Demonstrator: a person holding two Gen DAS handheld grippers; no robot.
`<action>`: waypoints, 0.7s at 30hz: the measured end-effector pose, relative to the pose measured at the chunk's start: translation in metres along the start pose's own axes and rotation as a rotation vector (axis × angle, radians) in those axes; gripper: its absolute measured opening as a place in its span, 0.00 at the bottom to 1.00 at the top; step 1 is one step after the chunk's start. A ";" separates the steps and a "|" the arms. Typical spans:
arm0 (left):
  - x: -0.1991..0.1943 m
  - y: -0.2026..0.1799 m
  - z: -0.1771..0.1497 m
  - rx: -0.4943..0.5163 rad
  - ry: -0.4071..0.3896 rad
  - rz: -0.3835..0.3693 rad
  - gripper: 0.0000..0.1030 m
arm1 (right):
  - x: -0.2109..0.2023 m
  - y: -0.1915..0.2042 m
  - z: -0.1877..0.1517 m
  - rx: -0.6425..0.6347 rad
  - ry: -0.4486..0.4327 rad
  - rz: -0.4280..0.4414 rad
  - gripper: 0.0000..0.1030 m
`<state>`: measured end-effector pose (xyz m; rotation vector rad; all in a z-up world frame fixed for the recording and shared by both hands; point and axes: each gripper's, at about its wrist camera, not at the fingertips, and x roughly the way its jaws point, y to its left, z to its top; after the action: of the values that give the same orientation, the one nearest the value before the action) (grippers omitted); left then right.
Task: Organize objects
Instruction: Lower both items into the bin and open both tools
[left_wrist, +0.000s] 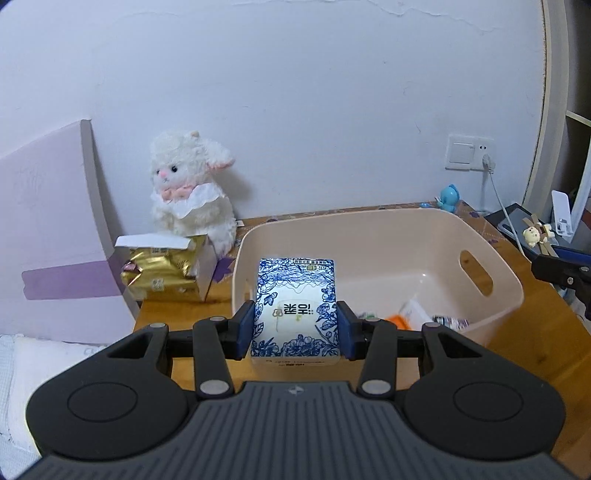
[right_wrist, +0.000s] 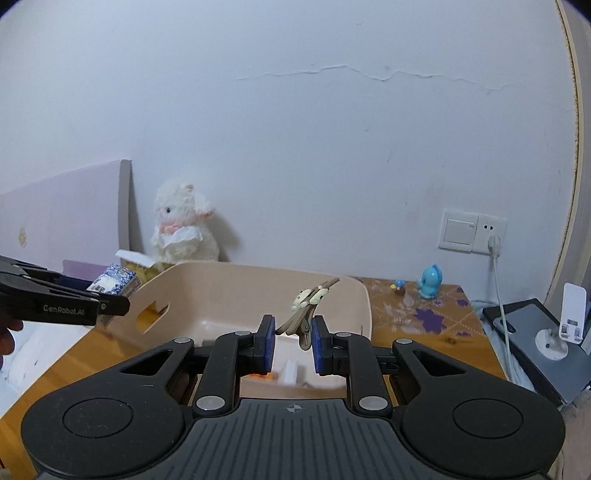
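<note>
Now my left tool (left_wrist: 295, 328) level, pinching a blue-flowered tissue pack (left_wrist: 295, 306) above the beige bin's (left_wrist: 498, 310) near rim, my right tool (right_wrist: 293, 345) clamping a hair clip (right_wrist: 303, 314) over that bin.

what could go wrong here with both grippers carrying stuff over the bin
The hair clip sits off-centre in the right gripper, against one pad only, so it may slip out early. The left gripper holds the tissue pack at the bin's near rim; released now, it could catch the edge and fall on the table. Both grippers are heading for one bin and could bump.
</note>
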<state>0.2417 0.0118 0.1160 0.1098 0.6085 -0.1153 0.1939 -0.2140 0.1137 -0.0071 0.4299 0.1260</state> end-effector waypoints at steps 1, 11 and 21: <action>0.006 -0.002 0.004 0.001 0.003 0.004 0.46 | 0.007 -0.001 0.003 0.001 0.004 -0.007 0.18; 0.089 -0.017 0.020 -0.001 0.126 0.051 0.46 | 0.071 -0.012 0.007 0.023 0.081 -0.031 0.18; 0.140 -0.028 0.006 0.048 0.286 0.061 0.46 | 0.116 -0.006 -0.006 -0.030 0.234 -0.006 0.18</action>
<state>0.3546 -0.0274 0.0384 0.1935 0.8870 -0.0551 0.2963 -0.2059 0.0601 -0.0531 0.6619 0.1259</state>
